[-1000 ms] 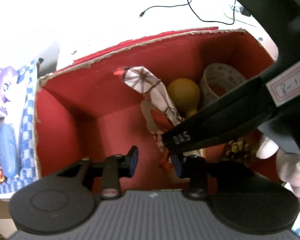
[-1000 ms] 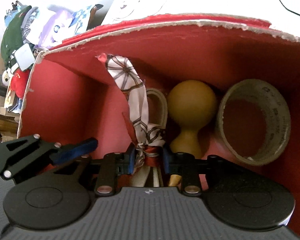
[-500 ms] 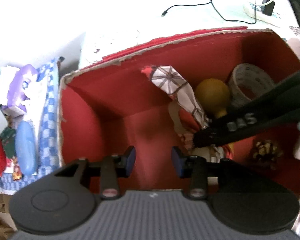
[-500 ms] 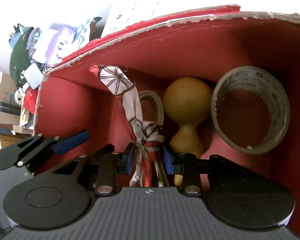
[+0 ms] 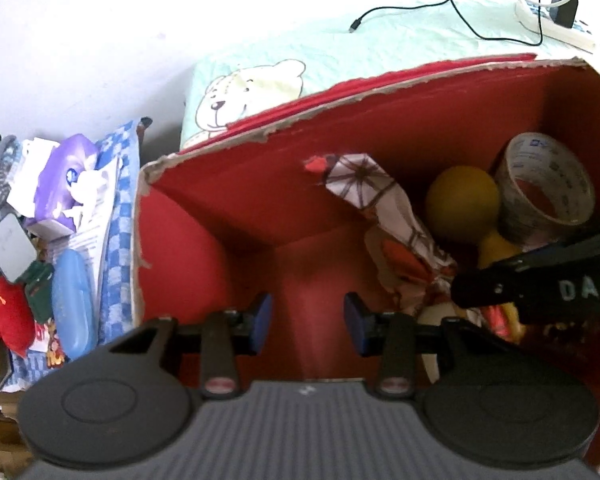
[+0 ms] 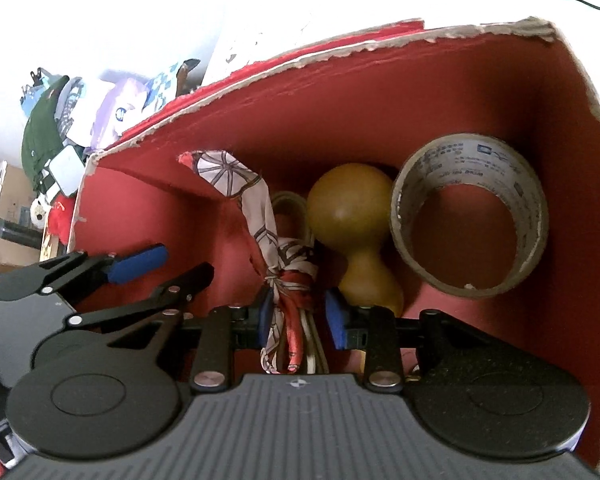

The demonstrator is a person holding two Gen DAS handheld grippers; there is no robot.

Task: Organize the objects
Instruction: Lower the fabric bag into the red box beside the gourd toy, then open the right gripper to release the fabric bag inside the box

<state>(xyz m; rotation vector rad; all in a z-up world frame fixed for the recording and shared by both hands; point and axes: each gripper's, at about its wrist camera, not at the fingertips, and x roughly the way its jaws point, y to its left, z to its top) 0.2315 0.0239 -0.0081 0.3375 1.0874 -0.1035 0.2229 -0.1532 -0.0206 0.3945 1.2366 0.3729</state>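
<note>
Loosened since before, right gripper [image 6: 296, 316] fingers flank the knotted, patterned red-and-white scarf [image 6: 260, 216].

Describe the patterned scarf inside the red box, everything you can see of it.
The scarf is thin cloth, cream with dark wheel-like line patterns and red-orange edging. It is knotted low down, and one stiff end rises slantwise to a red tip near the box's back wall. It is tied round a pale looped strap and lies just left of the yellow gourd. Its knot sits between the pads of the right gripper, which look slightly apart from it.
</note>
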